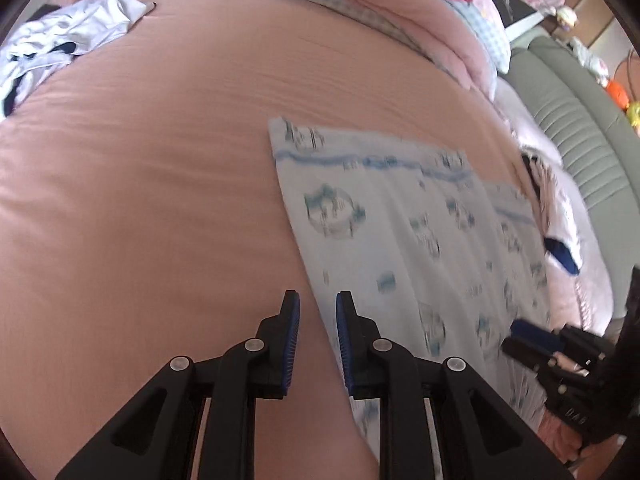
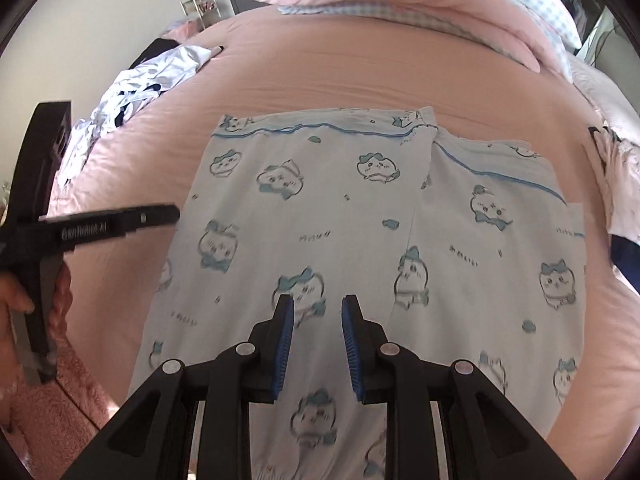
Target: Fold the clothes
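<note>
Pyjamas [image 2: 344, 216] lay flat on pink bed [image 2: 320, 76], cat print sharp only in right view, left gripper [image 1: 318, 312] and right gripper [image 2: 318, 316] slightly parted, empty, left hand [image 2: 24, 300] seen only there.

Both grippers point steeply down — left gripper [image 1: 318, 300] and right gripper [image 2: 318, 304] jaws parted, gripping nothing.

Small lettering on pyjama trousers [image 2: 340, 208], unreadable
</note>
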Tool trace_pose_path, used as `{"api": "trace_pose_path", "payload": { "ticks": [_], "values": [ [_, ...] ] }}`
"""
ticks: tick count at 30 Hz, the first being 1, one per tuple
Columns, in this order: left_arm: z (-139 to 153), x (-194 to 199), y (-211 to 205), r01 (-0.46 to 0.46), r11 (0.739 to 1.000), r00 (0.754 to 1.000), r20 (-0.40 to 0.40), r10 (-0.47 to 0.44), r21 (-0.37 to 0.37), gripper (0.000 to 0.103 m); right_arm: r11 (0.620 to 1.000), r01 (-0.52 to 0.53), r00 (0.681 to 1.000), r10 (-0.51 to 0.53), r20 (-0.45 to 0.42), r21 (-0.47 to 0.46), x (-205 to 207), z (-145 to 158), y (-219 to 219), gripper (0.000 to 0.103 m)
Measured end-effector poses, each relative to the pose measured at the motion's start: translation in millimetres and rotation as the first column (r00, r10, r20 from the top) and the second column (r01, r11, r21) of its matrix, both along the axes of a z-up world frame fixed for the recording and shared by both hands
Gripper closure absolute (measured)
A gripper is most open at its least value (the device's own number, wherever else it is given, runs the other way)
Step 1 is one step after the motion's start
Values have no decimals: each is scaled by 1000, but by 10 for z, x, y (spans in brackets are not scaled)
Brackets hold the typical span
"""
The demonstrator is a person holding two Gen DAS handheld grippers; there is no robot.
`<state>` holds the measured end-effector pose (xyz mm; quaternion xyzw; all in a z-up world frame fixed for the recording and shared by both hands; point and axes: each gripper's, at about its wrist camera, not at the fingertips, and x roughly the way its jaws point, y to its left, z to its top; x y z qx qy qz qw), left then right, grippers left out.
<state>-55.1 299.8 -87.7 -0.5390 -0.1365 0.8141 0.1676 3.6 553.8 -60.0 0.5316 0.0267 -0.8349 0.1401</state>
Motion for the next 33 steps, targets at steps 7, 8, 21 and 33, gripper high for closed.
{"api": "trace_pose_path", "payload": {
  "ticks": [7, 8, 21, 33],
  "values": [
    [-170, -560, -43, -9, 994, 1000, 9, 8, 112, 87, 991, 129, 992, -130, -4, -28, -761, -99, 298, 79],
    [-152, -590, -33, 1, 995, 1000, 0, -1, 99, 87, 986, 156, 988, -156, 8, -56, -905, -111, 379, 79],
    [55, -853, 78, 203, 933, 977, 2, -212, -297, 98, 996, 82, 996, -82, 34, 22, -1579, -384, 304, 79],
    [66, -1039, 124, 157, 956, 986, -18, -167, -248, 71, 997, 44, 999, -42, -19, 70, -1792, -286, 216, 71]
  ]
}}
